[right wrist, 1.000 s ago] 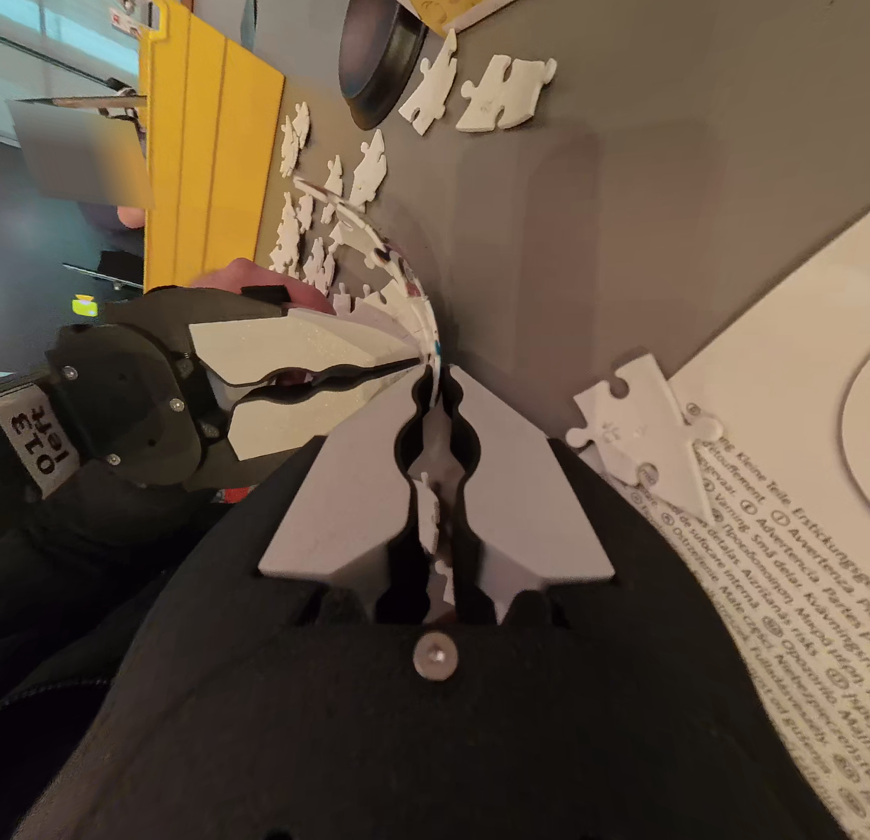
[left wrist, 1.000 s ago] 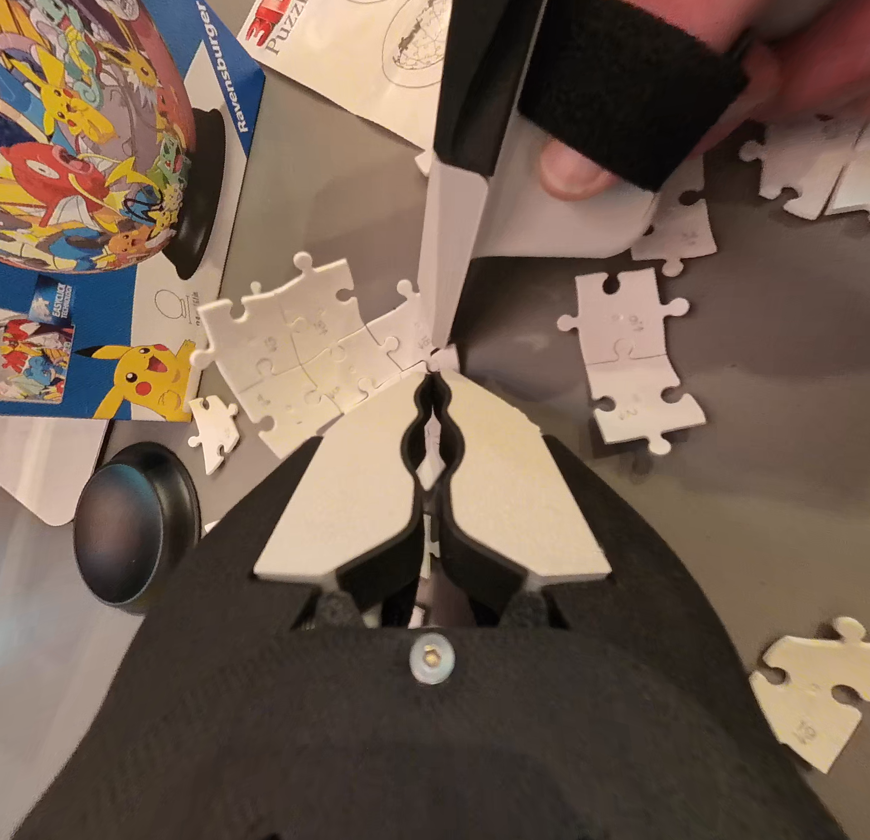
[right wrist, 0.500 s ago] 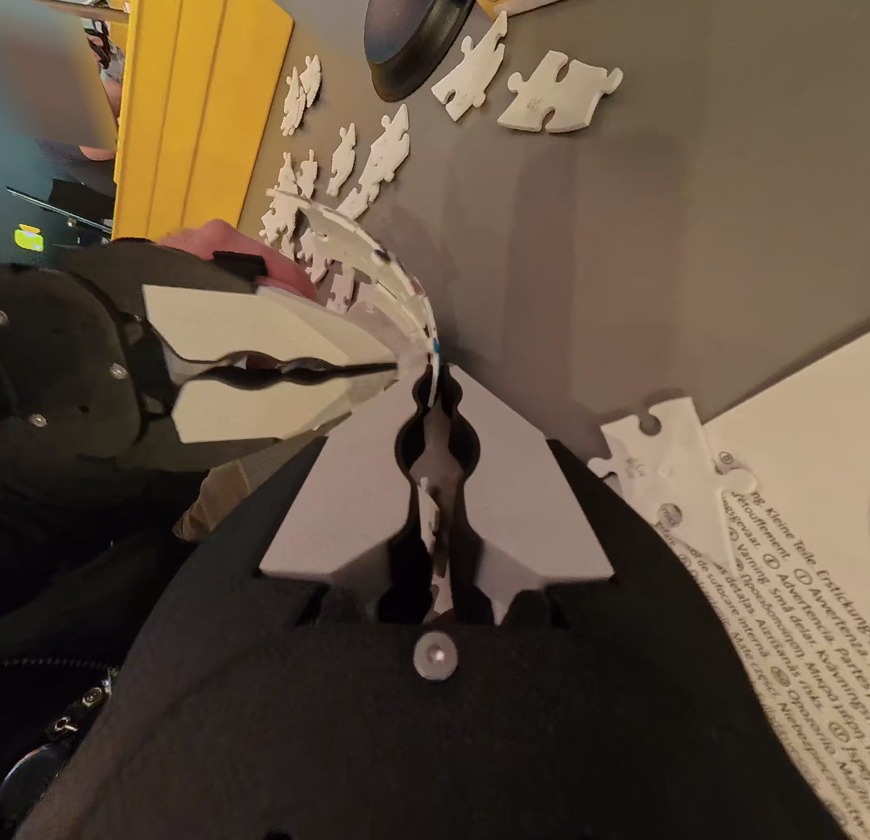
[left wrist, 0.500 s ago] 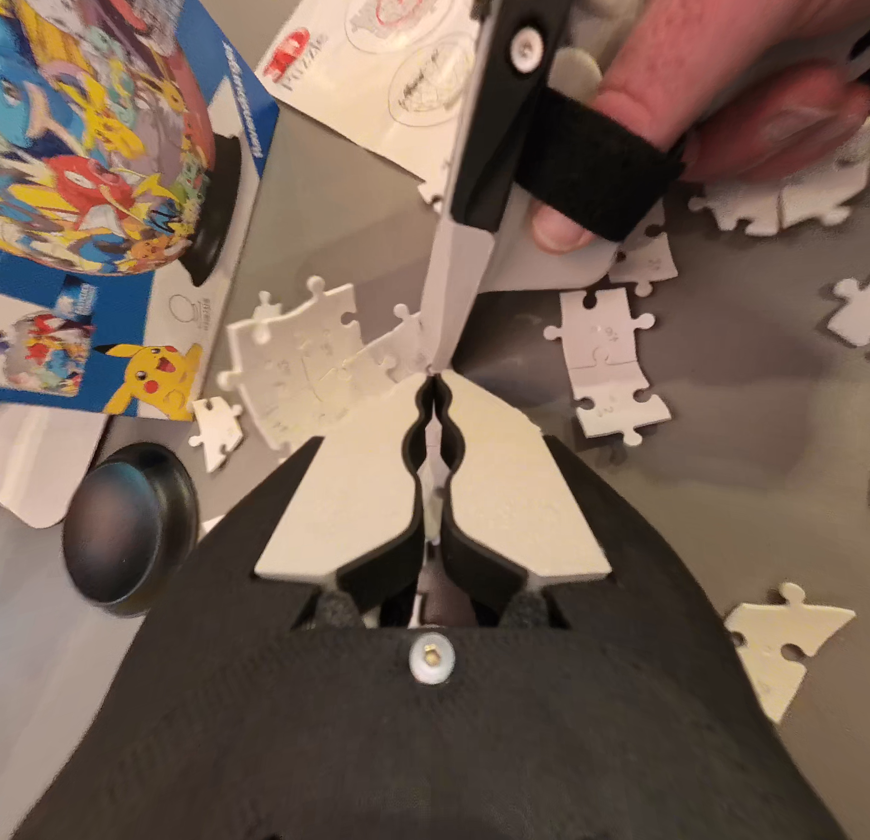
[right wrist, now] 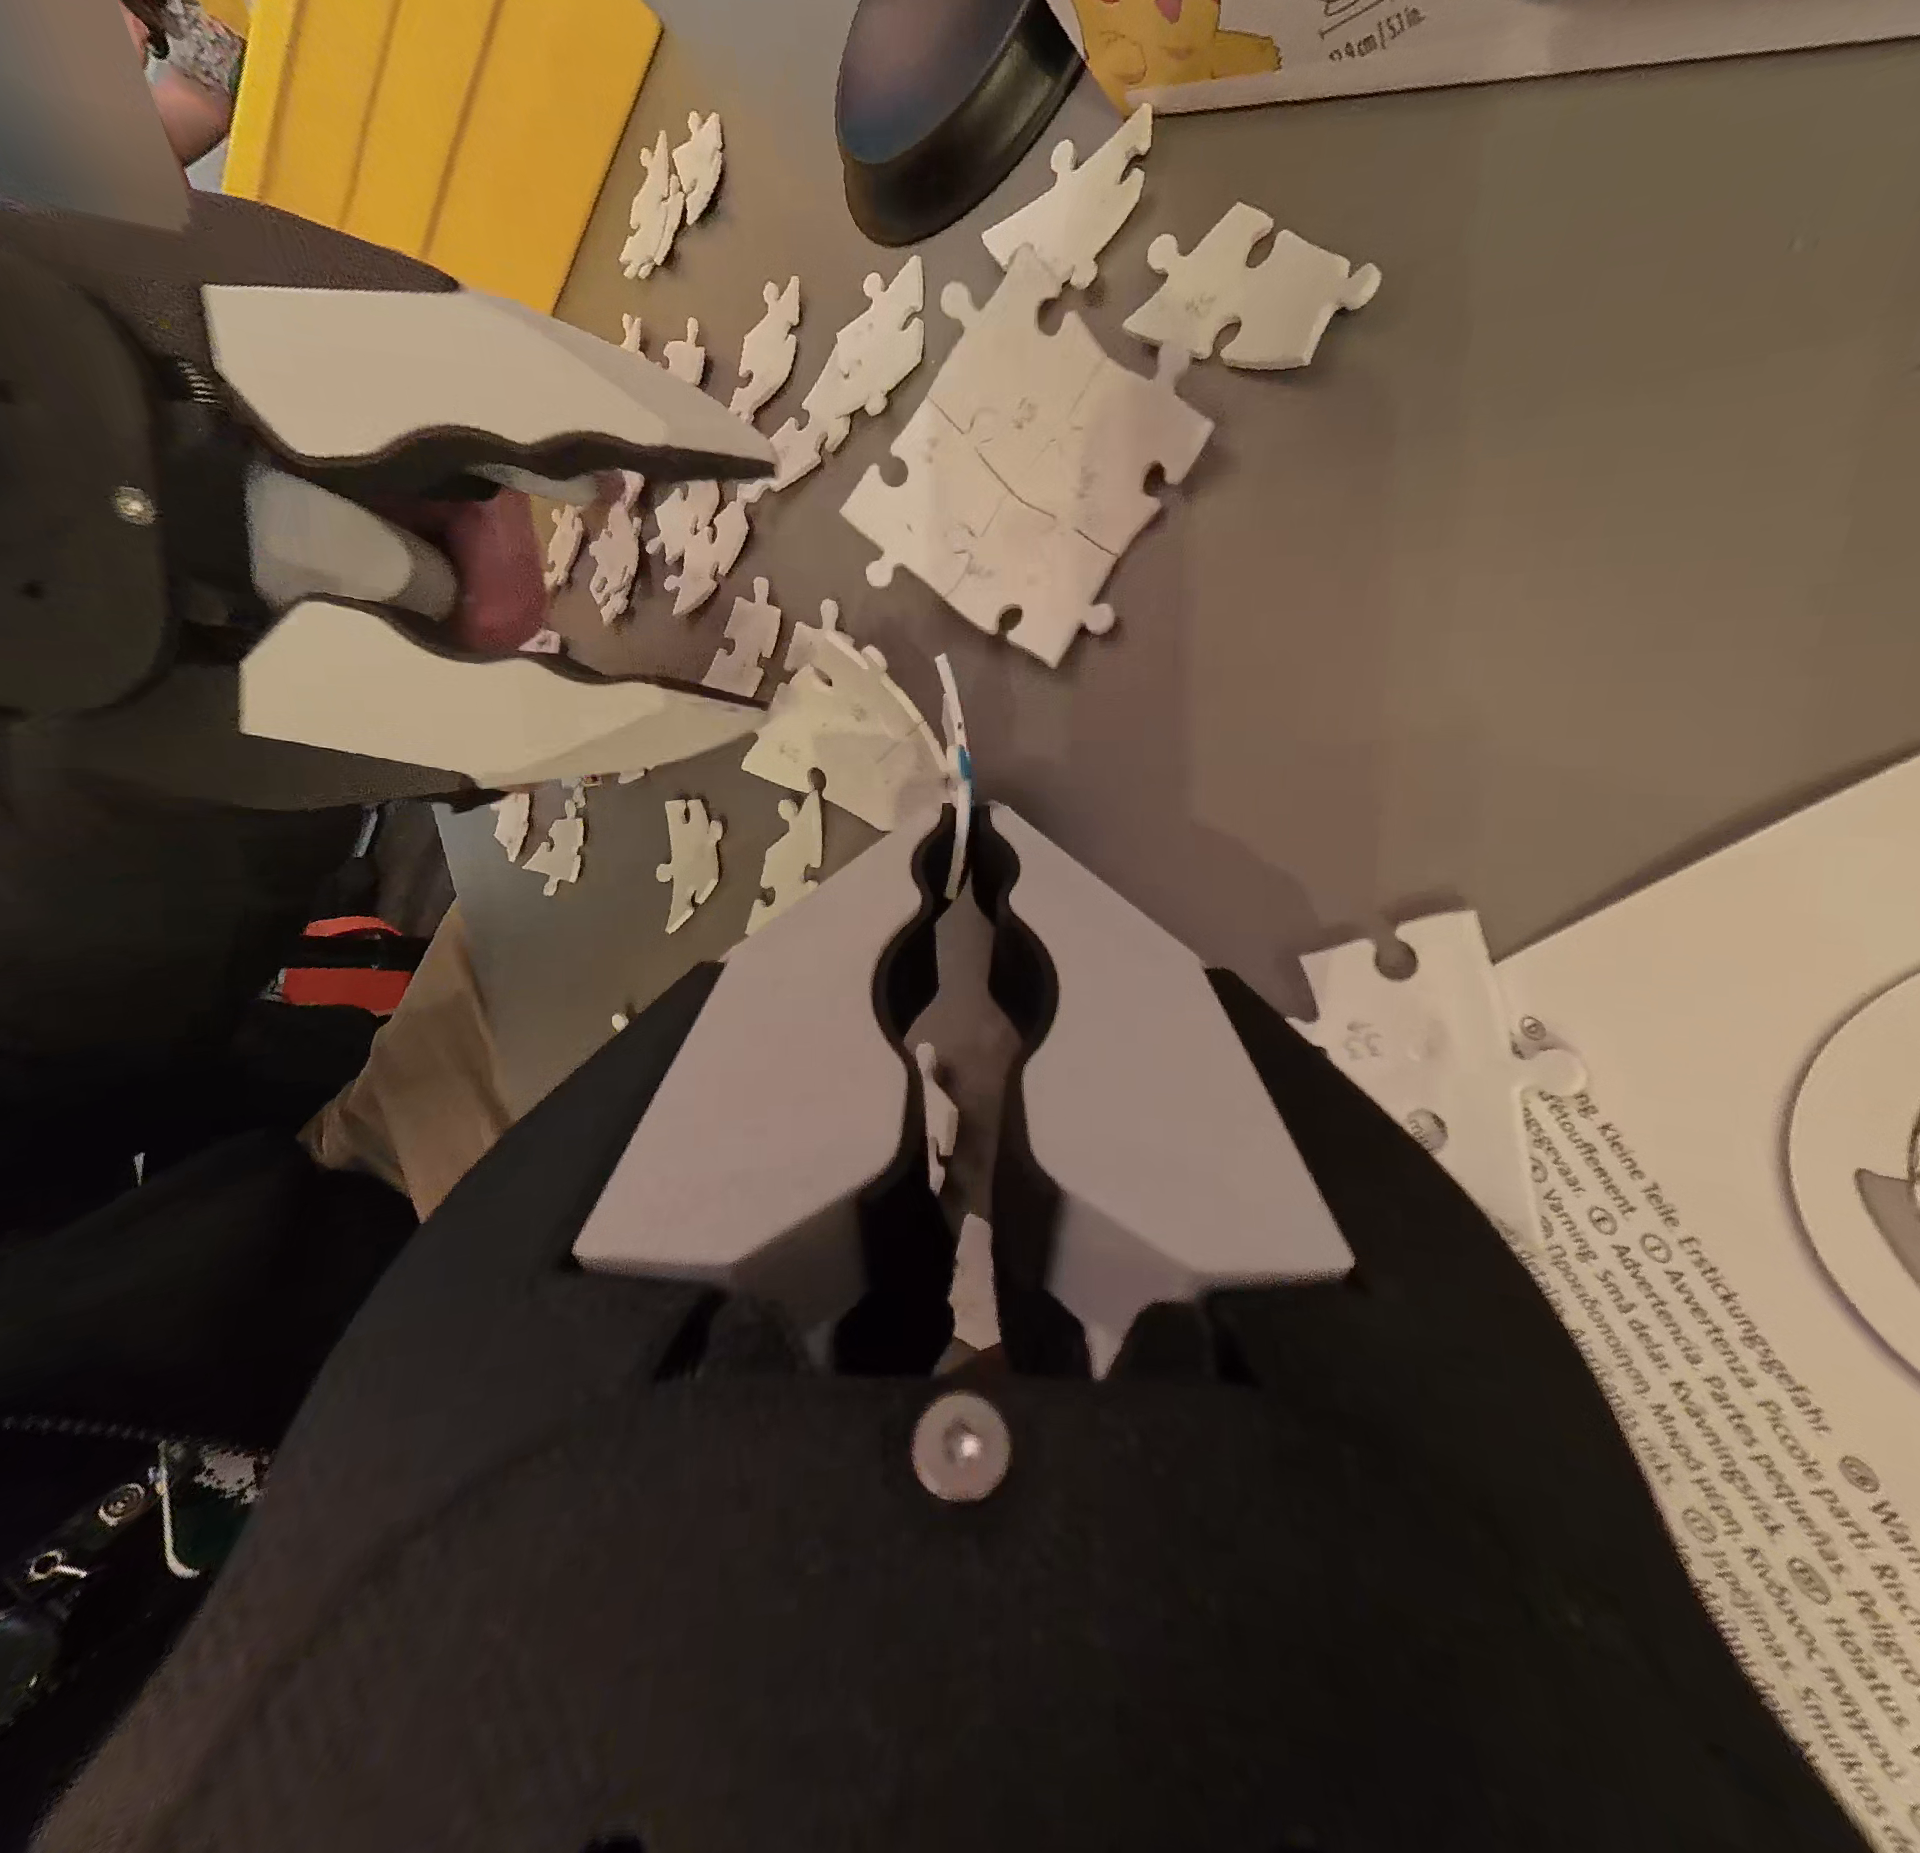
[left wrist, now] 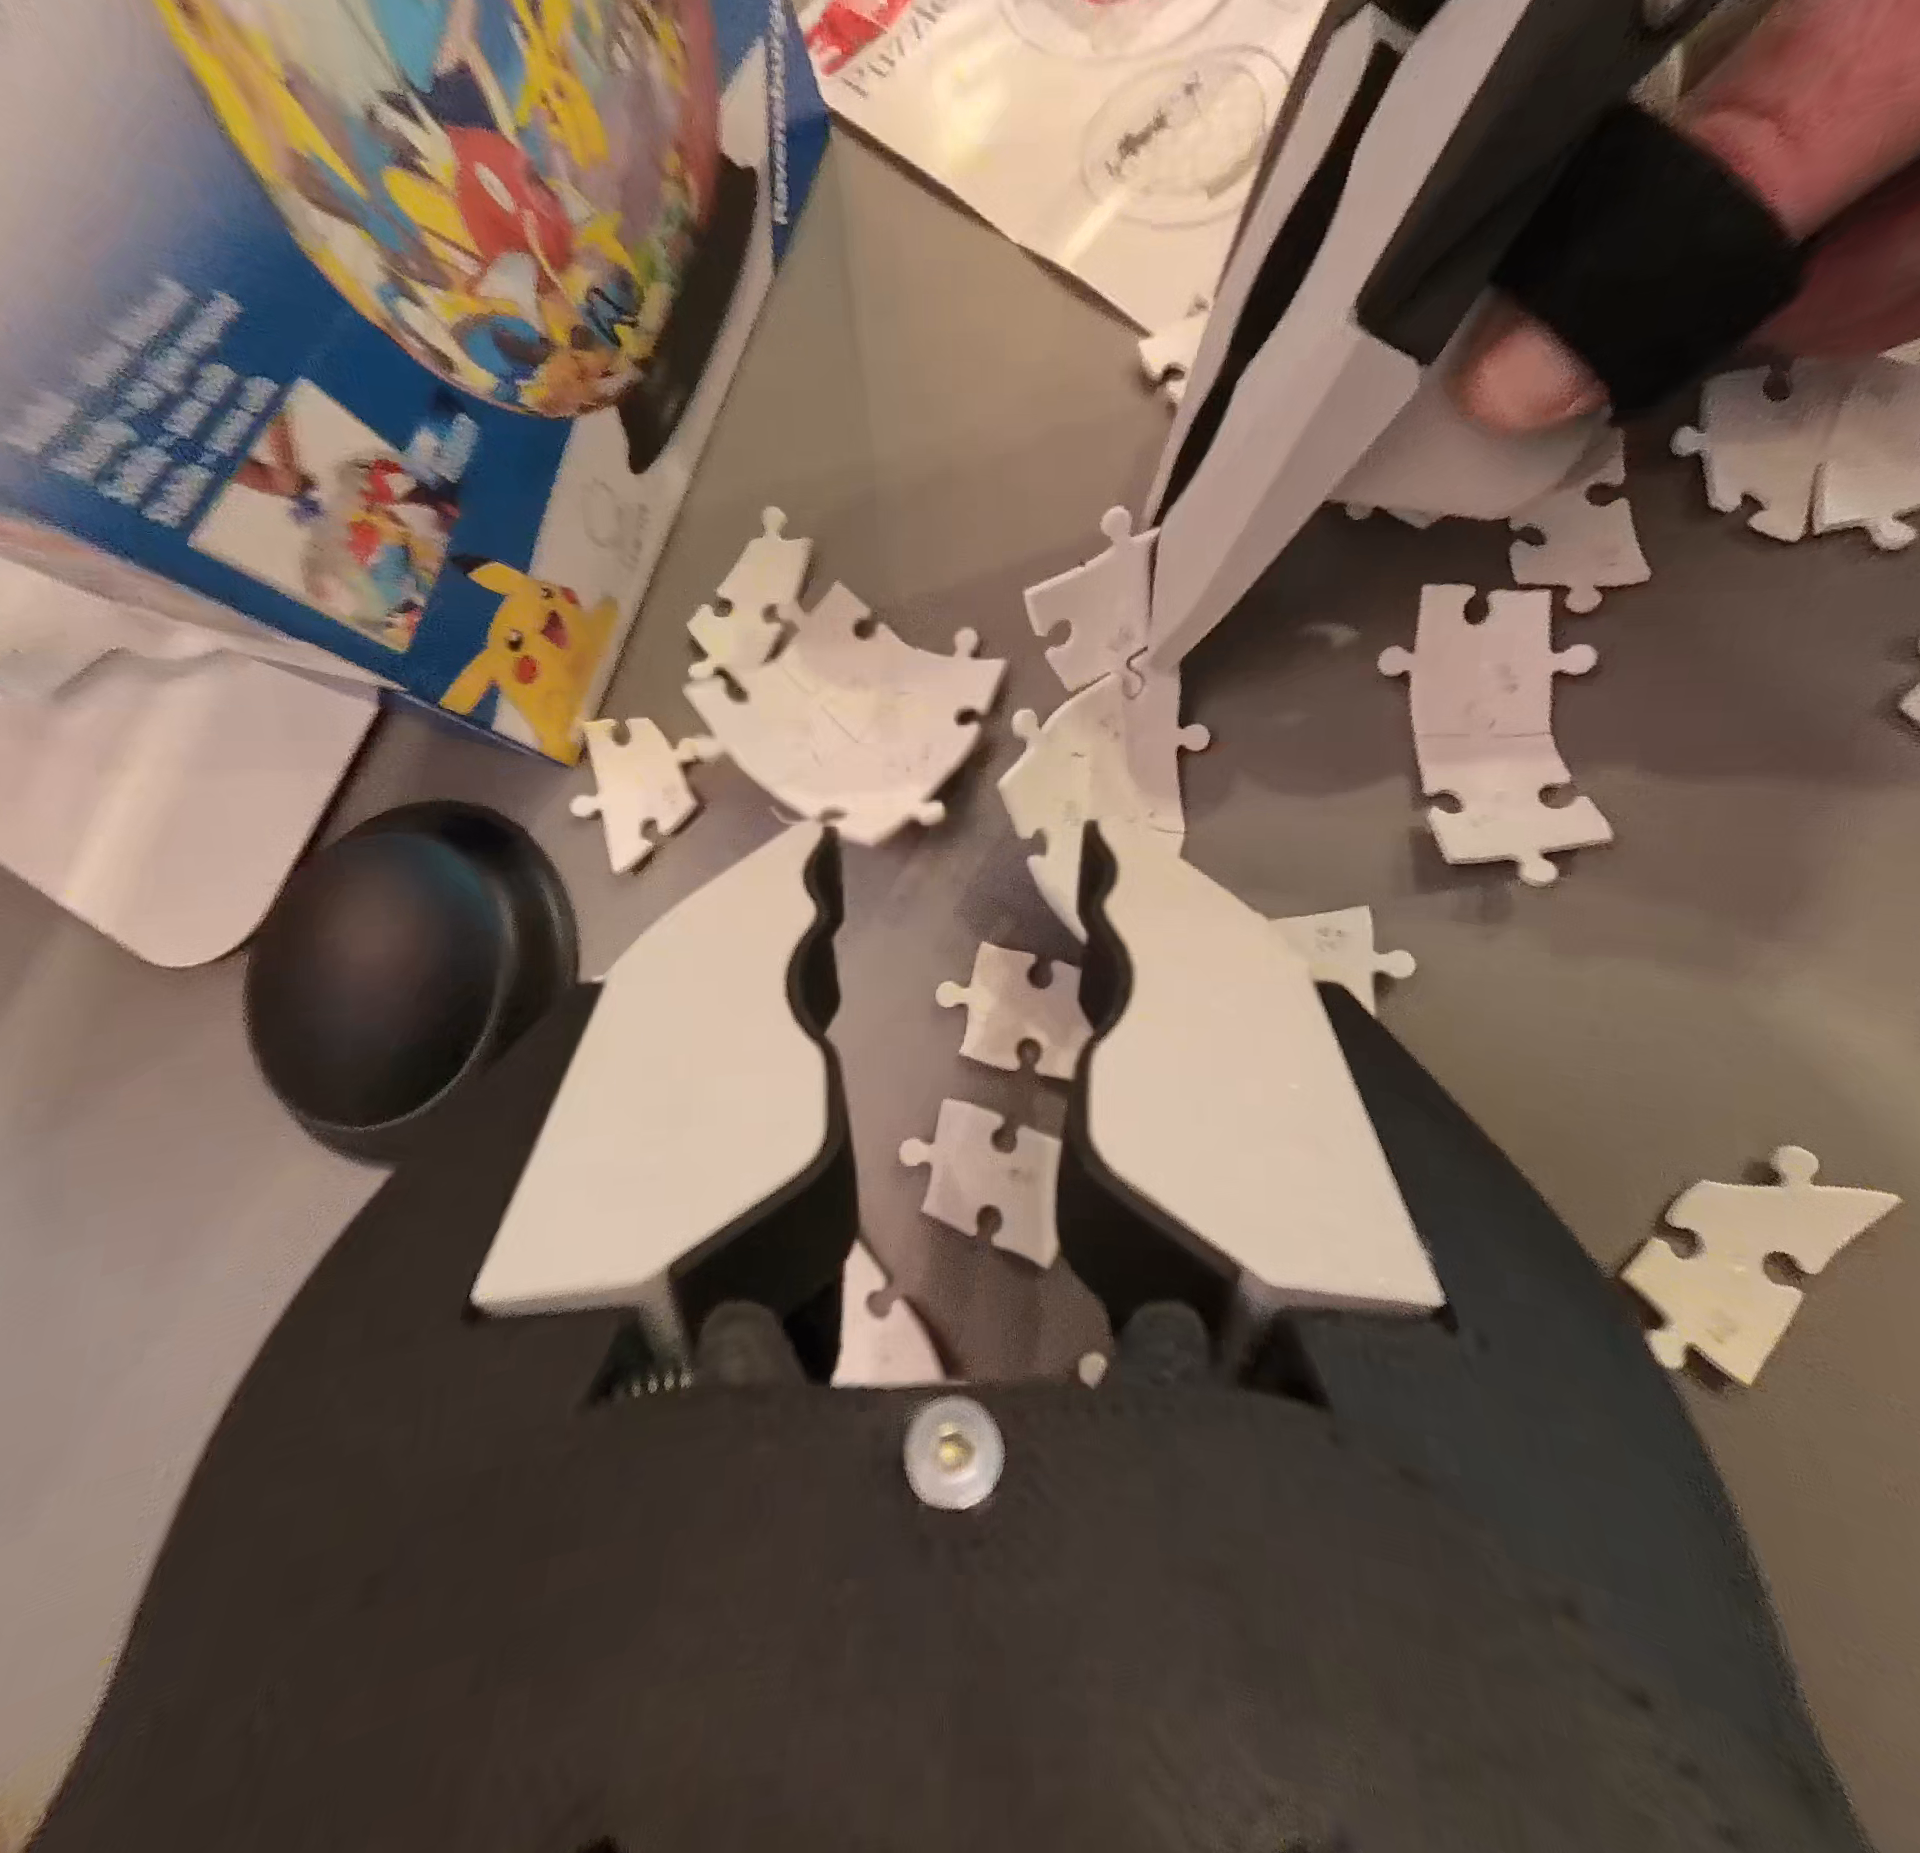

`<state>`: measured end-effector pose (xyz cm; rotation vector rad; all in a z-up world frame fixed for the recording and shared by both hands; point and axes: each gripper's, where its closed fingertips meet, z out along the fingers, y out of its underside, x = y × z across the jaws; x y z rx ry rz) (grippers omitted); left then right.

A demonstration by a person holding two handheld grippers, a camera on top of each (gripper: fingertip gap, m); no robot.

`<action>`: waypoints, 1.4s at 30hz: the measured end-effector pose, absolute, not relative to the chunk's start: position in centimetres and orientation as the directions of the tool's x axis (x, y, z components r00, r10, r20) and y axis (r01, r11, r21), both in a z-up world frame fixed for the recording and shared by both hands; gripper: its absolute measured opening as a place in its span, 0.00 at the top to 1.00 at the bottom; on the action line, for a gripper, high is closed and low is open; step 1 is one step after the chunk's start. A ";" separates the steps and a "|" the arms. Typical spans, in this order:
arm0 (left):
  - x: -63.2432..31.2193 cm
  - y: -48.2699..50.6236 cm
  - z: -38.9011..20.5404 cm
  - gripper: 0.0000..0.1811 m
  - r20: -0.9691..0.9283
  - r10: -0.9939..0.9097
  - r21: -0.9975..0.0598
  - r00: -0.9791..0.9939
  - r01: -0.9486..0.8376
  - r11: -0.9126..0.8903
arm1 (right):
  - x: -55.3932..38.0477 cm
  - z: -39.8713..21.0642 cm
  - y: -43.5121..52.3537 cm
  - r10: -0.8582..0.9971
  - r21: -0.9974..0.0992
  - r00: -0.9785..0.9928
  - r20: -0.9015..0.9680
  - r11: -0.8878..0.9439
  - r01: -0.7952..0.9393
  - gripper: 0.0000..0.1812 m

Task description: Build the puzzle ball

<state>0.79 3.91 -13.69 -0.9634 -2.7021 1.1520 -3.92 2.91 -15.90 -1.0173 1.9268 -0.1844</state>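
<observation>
Left wrist view: the left gripper (left wrist: 956, 847) stands released, jaws wide apart and empty, over loose pieces (left wrist: 1023, 1014). At 12 o'clock of its tips, a joined panel (left wrist: 847, 717) lies on the table (left wrist: 1662, 1024). At 1 o'clock, the right gripper (left wrist: 1148, 650) pinches a curved section (left wrist: 1101, 764), apparently so that more pieces can be clicked on. The box (left wrist: 395, 276) sits at 10 o'clock, the stand (left wrist: 400, 977) at 9 o'clock.

Right wrist view: the right gripper (right wrist: 961, 816) is clenched on the curved section (right wrist: 847, 738), held edge-on. The panel (right wrist: 1034, 478) lies flat at 12 o'clock; the leaflet (right wrist: 1714, 1180) is at 3 o'clock.
</observation>
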 end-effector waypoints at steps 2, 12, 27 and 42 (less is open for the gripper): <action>0.4 3.9 -14.8 0.76 -0.160 0.583 -0.649 -0.797 0.530 0.546 | -3.9 -15.8 3.1 -0.728 -0.510 -0.219 -0.649 0.631 -0.584 1.00; -1.5 4.5 -15.7 0.96 0.088 0.632 -0.689 -0.770 0.411 0.597 | -3.7 -14.9 3.2 -0.844 -0.632 -0.096 -0.528 0.466 -0.619 0.99; -2.0 5.0 -15.5 0.99 0.154 0.676 -0.681 -0.721 0.418 0.601 | -3.4 -15.0 3.9 -0.959 -0.713 0.115 -0.260 0.111 -0.692 0.98; -2.5 4.9 -12.8 0.99 0.303 0.664 -0.748 -0.684 0.261 0.610 | -3.5 -11.4 3.6 -0.836 -0.787 0.165 -0.523 0.400 -0.469 0.98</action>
